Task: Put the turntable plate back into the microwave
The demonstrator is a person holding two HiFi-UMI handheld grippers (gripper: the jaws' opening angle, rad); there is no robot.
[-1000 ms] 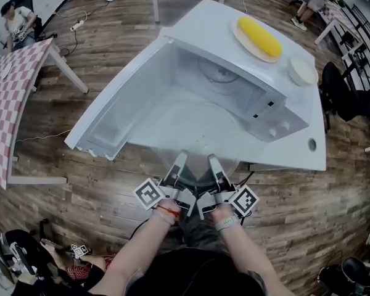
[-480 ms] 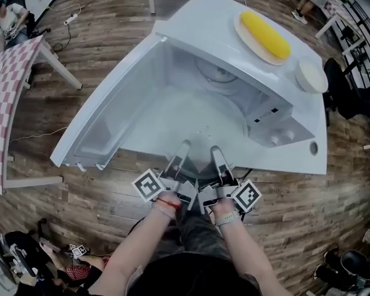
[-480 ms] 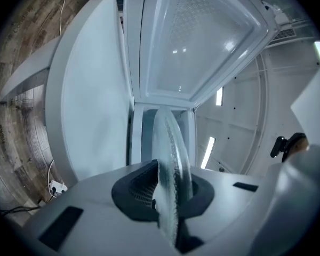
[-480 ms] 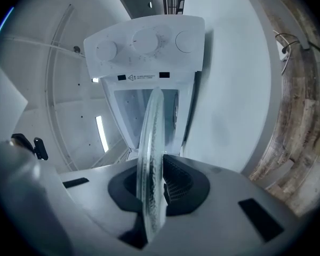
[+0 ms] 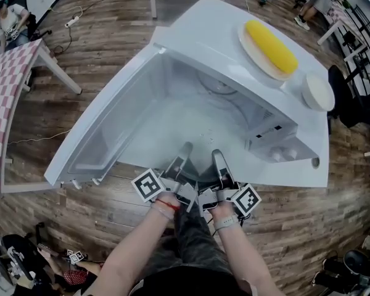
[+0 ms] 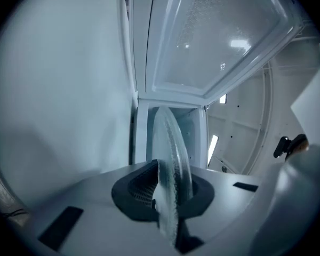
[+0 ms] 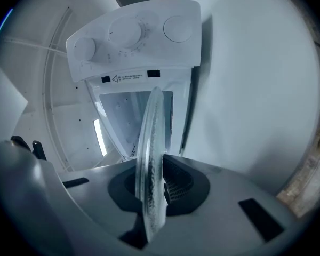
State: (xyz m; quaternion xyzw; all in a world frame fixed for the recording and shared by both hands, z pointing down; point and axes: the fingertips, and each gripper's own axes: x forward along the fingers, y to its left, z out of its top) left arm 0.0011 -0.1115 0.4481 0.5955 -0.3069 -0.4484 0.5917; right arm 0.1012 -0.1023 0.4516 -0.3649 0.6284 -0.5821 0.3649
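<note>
Pinching the near rim of the turntable plate (image 5: pixel 194 127) with the left gripper (image 5: pixel 185 148) and the right gripper (image 5: pixel 217 155), side by side. Both sets of jaws closed down on the glass, nearly together, with only the thin rim between the dark pads. Clear and round, a little frosty and speckled along the edge. Seen edge-on as a thin upright sliver in the left gripper view (image 6: pixel 170 159) and the right gripper view (image 7: pixel 152 159). Hard to make out from the head view, just a pale see-through disc held flat. Reaching from the grippers into the open mouth of the white microwave (image 5: pixel 228 32), with the door (image 5: pixel 105 134) swung wide to the left. Up on top, a yellow corn cob (image 5: pixel 271 37) on a dish (image 5: pixel 242 34), and a small white bowl (image 5: pixel 319 91) beside it. On the control panel (image 7: pixel 144 52), two round knobs and a round button, plus a small label (image 7: pixel 129 77) with print too tiny to read. Black-and-white square markers (image 5: pixel 149 185) on both gripper cubes, no words on them.
</note>
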